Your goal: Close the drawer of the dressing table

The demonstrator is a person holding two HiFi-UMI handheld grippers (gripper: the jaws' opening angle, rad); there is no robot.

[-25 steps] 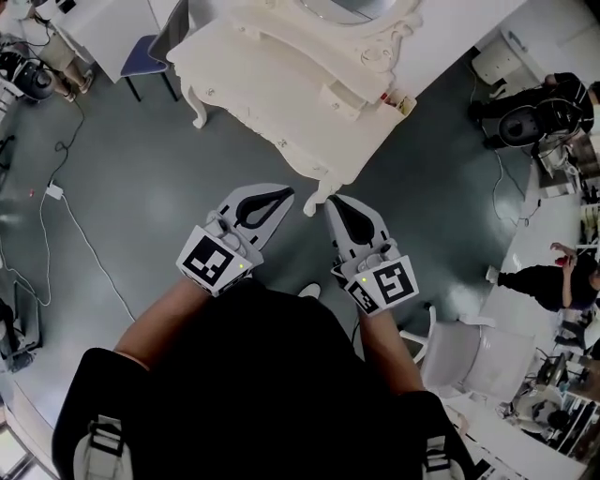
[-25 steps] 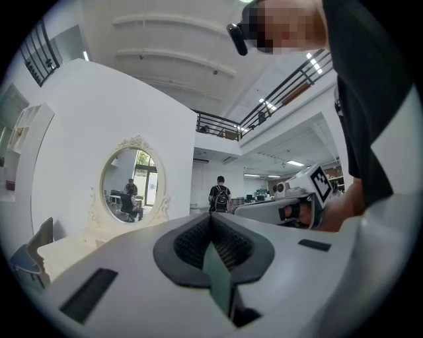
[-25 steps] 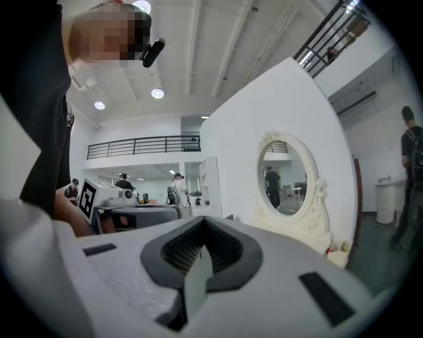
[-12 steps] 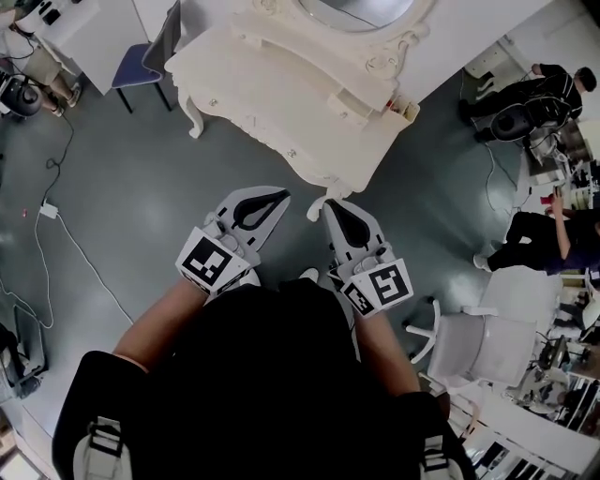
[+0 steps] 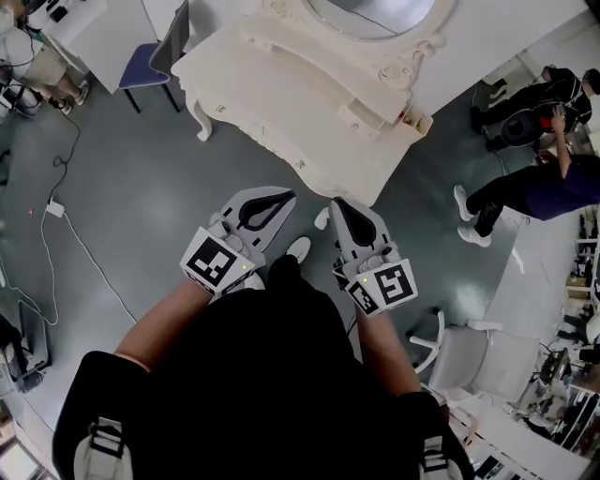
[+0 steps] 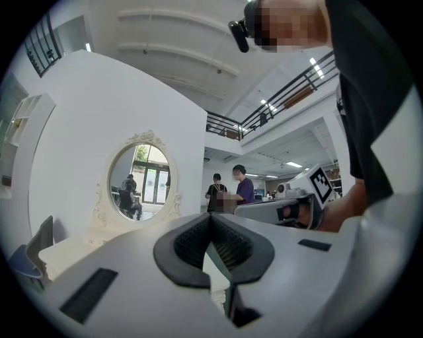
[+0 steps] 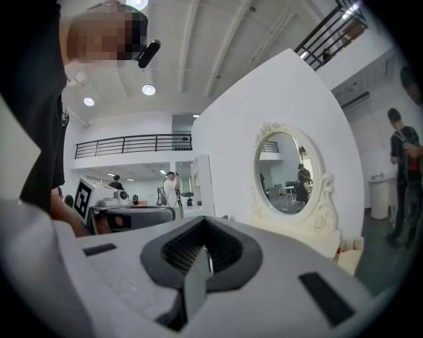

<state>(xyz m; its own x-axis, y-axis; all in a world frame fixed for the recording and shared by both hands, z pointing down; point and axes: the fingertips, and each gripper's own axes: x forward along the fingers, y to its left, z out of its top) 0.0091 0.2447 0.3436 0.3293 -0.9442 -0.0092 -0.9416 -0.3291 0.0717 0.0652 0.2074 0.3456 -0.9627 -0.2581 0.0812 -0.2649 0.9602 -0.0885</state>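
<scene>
Left claw and right claw are both closed, empty, near the dressing table.

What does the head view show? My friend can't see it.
From above, a person holds a left gripper and right gripper toward a white dressing table with an oval mirror, not touching it, over gray floor.
</scene>
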